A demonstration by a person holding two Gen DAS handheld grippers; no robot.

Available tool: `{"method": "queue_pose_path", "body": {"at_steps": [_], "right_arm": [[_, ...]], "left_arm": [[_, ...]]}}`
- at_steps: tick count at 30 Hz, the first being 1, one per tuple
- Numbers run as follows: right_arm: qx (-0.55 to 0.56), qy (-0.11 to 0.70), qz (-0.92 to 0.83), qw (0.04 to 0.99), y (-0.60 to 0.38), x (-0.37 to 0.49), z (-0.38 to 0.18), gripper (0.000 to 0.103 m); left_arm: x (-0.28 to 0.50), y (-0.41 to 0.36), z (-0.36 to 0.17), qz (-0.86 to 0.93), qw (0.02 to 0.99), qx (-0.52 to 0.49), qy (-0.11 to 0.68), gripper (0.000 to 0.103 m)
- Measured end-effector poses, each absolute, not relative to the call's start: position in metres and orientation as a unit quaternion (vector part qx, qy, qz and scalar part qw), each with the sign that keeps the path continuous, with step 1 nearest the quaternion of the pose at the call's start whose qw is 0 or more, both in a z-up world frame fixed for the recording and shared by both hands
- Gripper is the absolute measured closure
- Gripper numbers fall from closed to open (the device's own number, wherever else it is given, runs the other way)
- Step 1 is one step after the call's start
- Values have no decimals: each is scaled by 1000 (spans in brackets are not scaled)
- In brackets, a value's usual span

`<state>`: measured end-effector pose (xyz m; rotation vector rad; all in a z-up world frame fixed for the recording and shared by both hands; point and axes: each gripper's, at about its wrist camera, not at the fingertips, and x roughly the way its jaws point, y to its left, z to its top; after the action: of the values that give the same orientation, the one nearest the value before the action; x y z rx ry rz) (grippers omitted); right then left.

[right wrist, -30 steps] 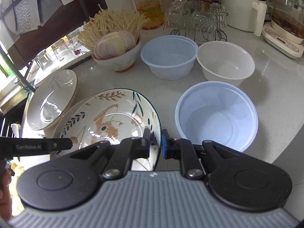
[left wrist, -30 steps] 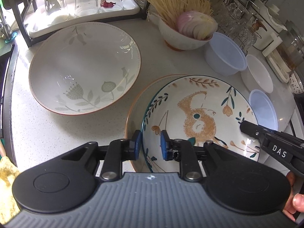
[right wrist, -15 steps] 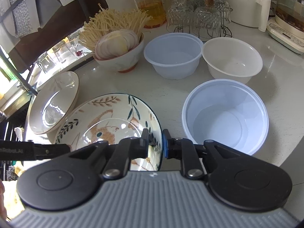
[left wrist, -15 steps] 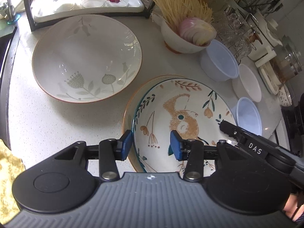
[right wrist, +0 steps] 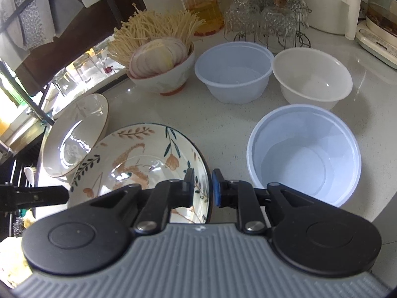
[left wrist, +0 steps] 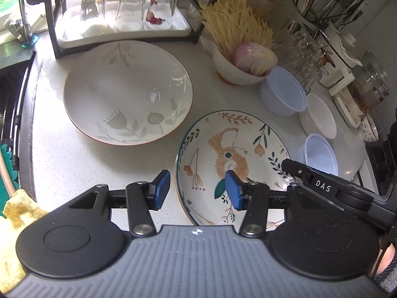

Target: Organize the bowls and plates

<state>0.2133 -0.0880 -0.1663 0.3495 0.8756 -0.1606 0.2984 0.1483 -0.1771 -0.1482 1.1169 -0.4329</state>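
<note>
- Left wrist view: Your left hand-held gripper (left wrist: 197, 190) is wide apart and grasps nothing. One blue pad (left wrist: 161, 190) sits outside the near rim of the squirrel bowl (left wrist: 230, 149), and the other pad is over the inside of it.
- The squirrel bowl is right in front of this hand-held gripper, and I think it rests on the table (left wrist: 74, 161). The big flower bowl (left wrist: 127, 92) is further ahead and to the left, apart from the squirrel bowl.
- Your right hand-held gripper (left wrist: 290, 167) comes in from the right side and reaches the far right rim of the squirrel bowl.
- Ahead and to the right are three plastic bowls and a bowl of onion and mushrooms (left wrist: 244, 59).
- Right wrist view: Your right hand-held gripper (right wrist: 203, 186) is clenched on the rim of the squirrel bowl (right wrist: 139, 159). One pad is inside the rim and one is outside.
- The blue plastic bowl (right wrist: 304, 155) sits just to the right of this hand-held gripper. The flower bowl (right wrist: 74, 134) is off to the left, past the squirrel bowl.
- The step now, I think, is moving the squirrel bowl to its place, with only your right side holding it.
- Next, you may want to lift it gently and keep it flat. One pinch on the rim can let a heavy bowl tip or slip.
- If it goes into the flower bowl, set it down slowly in the middle so they do not clink.
</note>
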Motion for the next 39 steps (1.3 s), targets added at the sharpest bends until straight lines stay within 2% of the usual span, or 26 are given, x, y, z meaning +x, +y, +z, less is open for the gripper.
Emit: {"method": "queue_pose_path", "body": {"at_steps": [23,30,39], "right_arm": [[122,327,59,935,-92,140,-45,84],[109,325,81,936,-97,108,-31,84],[101,321,114,934,-130,102,-30,84]], "left_arm": [[173,140,-60,-145,911,-56,383,48],[132,129,-49,-136,918,-70,367,48],[122,94,-53,-96,925,-75,359,48]]}}
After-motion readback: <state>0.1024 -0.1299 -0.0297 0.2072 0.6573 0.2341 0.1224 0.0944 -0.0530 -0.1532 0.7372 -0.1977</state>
